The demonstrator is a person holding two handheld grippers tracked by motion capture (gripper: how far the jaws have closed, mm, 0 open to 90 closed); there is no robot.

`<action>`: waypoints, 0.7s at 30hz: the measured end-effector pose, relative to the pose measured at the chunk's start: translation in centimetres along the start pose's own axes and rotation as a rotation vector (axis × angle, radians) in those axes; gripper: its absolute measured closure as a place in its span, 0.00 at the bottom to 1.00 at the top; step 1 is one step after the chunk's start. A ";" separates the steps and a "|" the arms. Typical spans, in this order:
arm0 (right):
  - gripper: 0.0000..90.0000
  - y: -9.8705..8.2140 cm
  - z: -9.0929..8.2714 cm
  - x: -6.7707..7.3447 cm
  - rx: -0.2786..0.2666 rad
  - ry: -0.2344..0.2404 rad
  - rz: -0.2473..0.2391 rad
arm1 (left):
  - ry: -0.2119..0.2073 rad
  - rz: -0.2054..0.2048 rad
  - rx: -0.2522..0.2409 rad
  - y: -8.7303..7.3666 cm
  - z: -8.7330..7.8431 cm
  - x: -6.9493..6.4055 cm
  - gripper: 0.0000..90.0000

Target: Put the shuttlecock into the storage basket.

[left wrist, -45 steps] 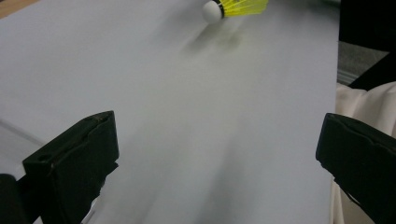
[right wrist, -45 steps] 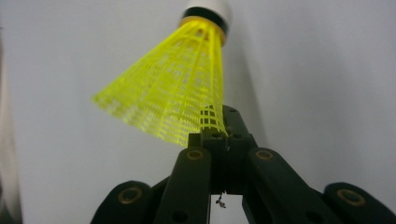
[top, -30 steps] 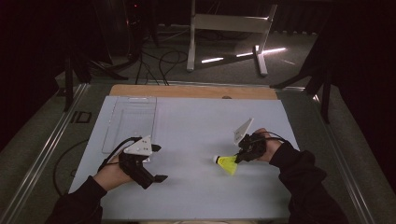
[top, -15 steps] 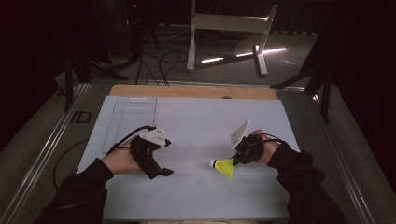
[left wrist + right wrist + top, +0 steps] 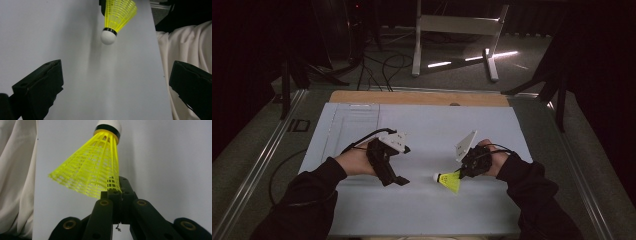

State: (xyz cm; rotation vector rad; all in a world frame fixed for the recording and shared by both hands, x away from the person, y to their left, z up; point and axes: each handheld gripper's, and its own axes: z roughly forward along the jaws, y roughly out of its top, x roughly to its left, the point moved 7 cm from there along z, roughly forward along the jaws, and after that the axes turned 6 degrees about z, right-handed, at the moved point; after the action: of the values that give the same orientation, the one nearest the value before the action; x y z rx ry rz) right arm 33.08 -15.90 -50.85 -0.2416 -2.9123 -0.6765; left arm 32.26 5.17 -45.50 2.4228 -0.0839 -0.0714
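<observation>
My right tongs are pinched tight on the rim of the yellow plastic-mesh shuttlecock with a white cork nose, holding it just above the pale grey surface, while my left tongs gape wide and empty, aimed at that nose. I judge this a handover in progress; next I must line the open tongs around the cork before the right lets go. The shuttlecock's skirt is cut off at the top of the left gripper view.
</observation>
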 end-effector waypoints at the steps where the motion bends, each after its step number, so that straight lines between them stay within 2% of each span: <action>1: 1.00 0.0 0.0 0.0 -0.004 0.002 -0.007 | 0.001 0.005 -0.001 0.1 0.2 0.1 0.00; 4: 1.00 0.1 0.1 0.3 0.001 0.004 -0.009 | 0.008 0.029 0.009 0.5 0.9 0.3 0.00; 10: 1.00 0.5 0.0 0.5 -0.001 0.006 -0.021 | -0.017 0.059 0.026 1.0 2.5 0.3 0.02; 12: 1.00 0.6 0.0 0.6 -0.004 0.006 -0.019 | -0.006 0.080 0.033 1.1 3.1 0.2 0.02; 16: 1.00 0.7 -0.1 0.6 -0.010 0.009 -0.018 | -0.020 0.103 0.031 1.2 4.1 0.0 0.07; 20: 1.00 0.7 -0.2 0.7 -0.008 0.011 -0.014 | -0.022 0.107 0.028 1.5 5.0 0.0 0.11; 21: 1.00 0.7 -0.2 0.6 -0.012 0.011 -0.018 | -0.025 0.107 0.026 1.5 5.2 0.0 0.15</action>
State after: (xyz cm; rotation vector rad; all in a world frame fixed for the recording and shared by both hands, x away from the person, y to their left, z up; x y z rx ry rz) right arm 32.63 -15.24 -50.27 -0.2124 -2.9036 -0.6965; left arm 31.78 0.65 -48.37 2.4387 -0.2272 -0.0520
